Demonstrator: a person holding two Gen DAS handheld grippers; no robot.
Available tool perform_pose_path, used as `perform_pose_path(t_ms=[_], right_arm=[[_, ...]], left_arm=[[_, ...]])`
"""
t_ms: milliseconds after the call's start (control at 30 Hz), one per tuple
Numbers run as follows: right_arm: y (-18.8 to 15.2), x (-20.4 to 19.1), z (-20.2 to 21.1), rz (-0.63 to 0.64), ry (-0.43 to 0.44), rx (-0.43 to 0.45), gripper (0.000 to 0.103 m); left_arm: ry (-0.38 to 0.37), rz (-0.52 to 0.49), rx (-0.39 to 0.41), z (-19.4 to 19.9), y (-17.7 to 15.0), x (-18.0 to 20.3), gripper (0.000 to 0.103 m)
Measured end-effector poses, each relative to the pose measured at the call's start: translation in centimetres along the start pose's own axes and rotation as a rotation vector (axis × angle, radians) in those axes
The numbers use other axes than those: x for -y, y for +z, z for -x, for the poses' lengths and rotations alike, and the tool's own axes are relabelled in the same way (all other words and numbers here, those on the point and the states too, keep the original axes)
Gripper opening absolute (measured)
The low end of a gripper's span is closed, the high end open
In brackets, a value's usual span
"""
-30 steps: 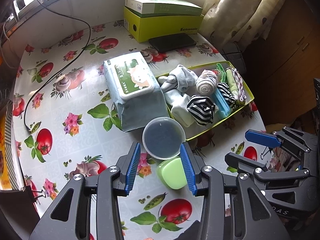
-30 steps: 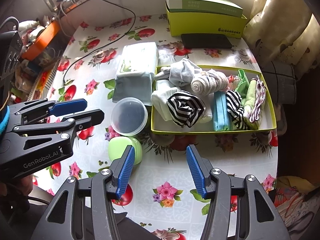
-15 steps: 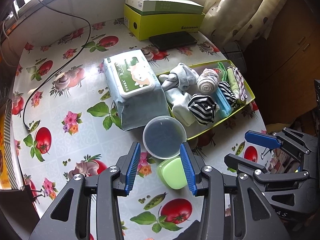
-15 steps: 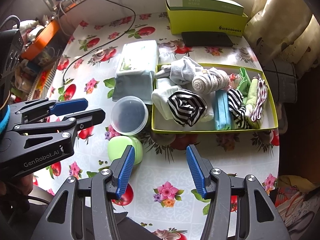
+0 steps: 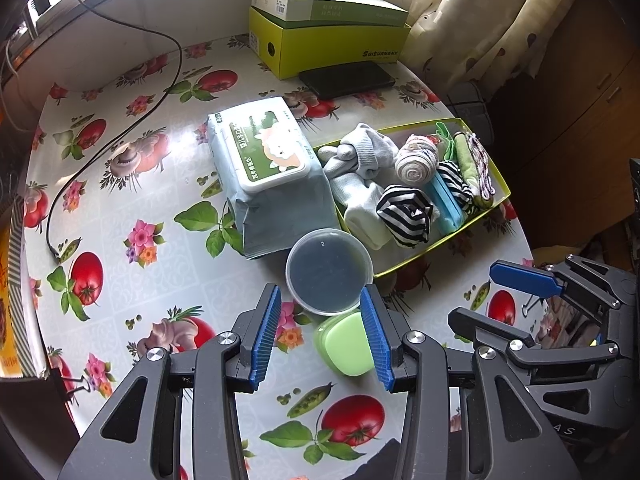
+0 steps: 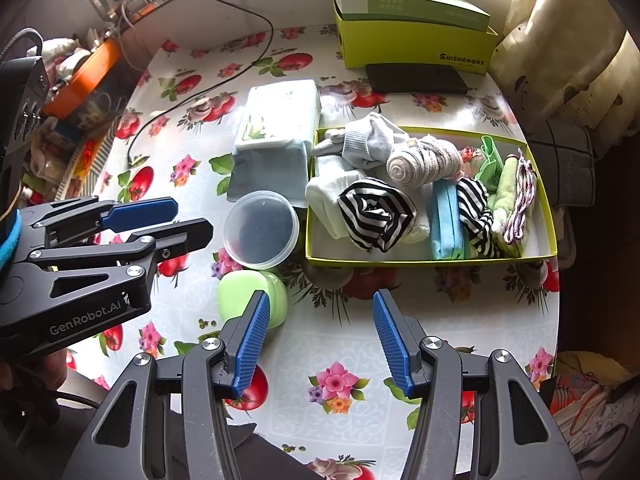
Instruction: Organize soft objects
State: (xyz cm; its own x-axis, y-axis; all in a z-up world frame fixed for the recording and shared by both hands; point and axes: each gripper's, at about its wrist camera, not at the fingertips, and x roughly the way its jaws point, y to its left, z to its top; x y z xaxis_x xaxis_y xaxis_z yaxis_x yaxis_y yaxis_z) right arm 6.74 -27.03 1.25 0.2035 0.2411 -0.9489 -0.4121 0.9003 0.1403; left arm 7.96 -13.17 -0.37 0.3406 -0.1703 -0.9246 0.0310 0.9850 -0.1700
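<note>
A shallow yellow-green box (image 6: 400,261) (image 5: 432,254) on the flowered table holds soft items: pale grey socks (image 6: 368,140), a rolled beige sock (image 6: 420,162), a black-and-white striped roll (image 6: 374,212) (image 5: 406,210), a blue fabric piece (image 6: 446,220), another striped sock (image 6: 474,210) and green cloths (image 6: 506,184). My left gripper (image 5: 320,330) is open and empty, above a round lidded tub (image 5: 329,270) and a green case (image 5: 346,344). My right gripper (image 6: 320,338) is open and empty, over the table in front of the box.
A pack of wet wipes (image 5: 272,168) lies left of the box. A yellow-green shoebox (image 6: 416,40) with a green carton on top and a black flat device (image 6: 416,78) stand at the back. A black cable (image 5: 120,120) runs across the left. Curtain at right.
Both grippers have stayed open and nearly still; the left view has drifted slightly back from the table. No object has moved.
</note>
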Motion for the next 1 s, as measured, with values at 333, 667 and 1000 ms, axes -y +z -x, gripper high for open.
perform_pose_path(t_ms=[333,667,1000], right_arm=[[0.05,-0.01,-0.02,-0.001,0.001,-0.001,0.054],[0.06,0.01,-0.10,-0.001,0.001,-0.003,0.054],[0.08,0.05,-0.15,-0.003,0.002,-0.003,0.054]], left_arm=[[0.006,-0.001,-0.001,-0.02,-0.03,-0.01,0.043],[0.012,-0.005,-0.006,-0.23,-0.03,-0.04,0.043],[0.015,-0.009,-0.014,-0.58,0.05,0.00,0.043]])
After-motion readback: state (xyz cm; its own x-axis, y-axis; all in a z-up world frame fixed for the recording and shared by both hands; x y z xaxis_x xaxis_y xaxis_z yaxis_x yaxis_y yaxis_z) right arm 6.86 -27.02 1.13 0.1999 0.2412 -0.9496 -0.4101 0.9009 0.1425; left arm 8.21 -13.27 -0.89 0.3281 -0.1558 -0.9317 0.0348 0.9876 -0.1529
